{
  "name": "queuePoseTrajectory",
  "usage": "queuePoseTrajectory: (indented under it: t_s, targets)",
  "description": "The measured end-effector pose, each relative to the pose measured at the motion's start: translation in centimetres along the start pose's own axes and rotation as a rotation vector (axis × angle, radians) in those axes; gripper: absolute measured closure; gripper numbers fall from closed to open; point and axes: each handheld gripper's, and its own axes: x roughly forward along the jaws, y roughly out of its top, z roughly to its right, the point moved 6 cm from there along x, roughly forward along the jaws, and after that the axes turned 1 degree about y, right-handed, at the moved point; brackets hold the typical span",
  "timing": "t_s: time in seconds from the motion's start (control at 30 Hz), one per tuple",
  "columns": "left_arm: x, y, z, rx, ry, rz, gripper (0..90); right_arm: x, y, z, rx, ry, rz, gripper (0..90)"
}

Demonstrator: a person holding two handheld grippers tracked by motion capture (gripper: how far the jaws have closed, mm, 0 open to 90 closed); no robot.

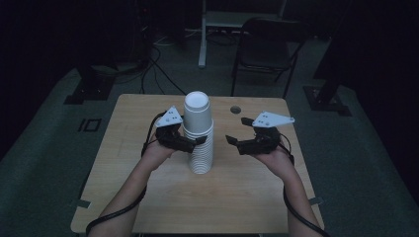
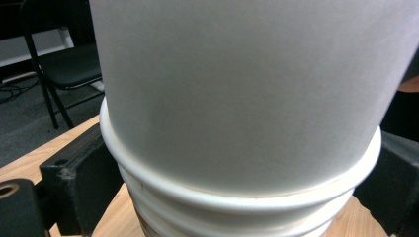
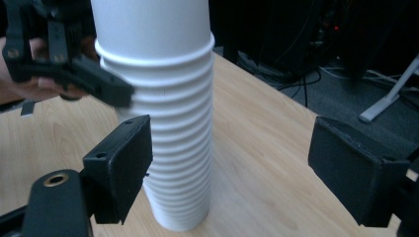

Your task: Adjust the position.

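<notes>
1. A tall stack of white paper cups (image 1: 199,143) stands upside down near the middle of a wooden table (image 1: 247,197), with the top cup (image 1: 197,112) sitting highest.
2. The left gripper (image 1: 193,141) straddles the stack just below the top cup's rim; in the left gripper view its jaws stand on either side of the cups (image 2: 237,163), close against the rims, though firm contact cannot be told.
3. The right gripper (image 1: 236,132) hovers to the right of the stack, apart from it, jaws spread wide and holding nothing; in the right gripper view the stack (image 3: 170,148) rises just behind its left jaw.
4. A small round hole (image 1: 235,109) marks the table's far edge, right of the cups.
5. Beyond the table, a dark folding chair (image 1: 267,47) and a white stand leg (image 1: 202,34) sit on grey carpet, with cables (image 1: 158,74) trailing across the floor.
</notes>
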Motion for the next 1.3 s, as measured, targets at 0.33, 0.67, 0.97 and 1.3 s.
queuePoseTrajectory:
  t_s: [0.33,0.67,0.97,1.3]
  targets:
    - [0.0,0.0,0.0,0.002,-0.002,0.0,4.7,1.0,2.4,-0.7,-0.029,0.03,0.026,16.6]
    - [0.1,0.0,0.0,-0.007,0.004,0.0,4.6,1.4,5.1,-1.6,-0.054,0.071,0.067,16.6]
    - [0.0,0.0,0.0,0.001,0.0,0.0,4.6,2.0,6.7,-2.5,-0.075,0.112,0.085,16.2]
    - [0.0,0.0,0.1,0.002,-0.002,-0.002,4.6,3.0,7.7,-3.1,-0.081,0.144,0.097,11.1]
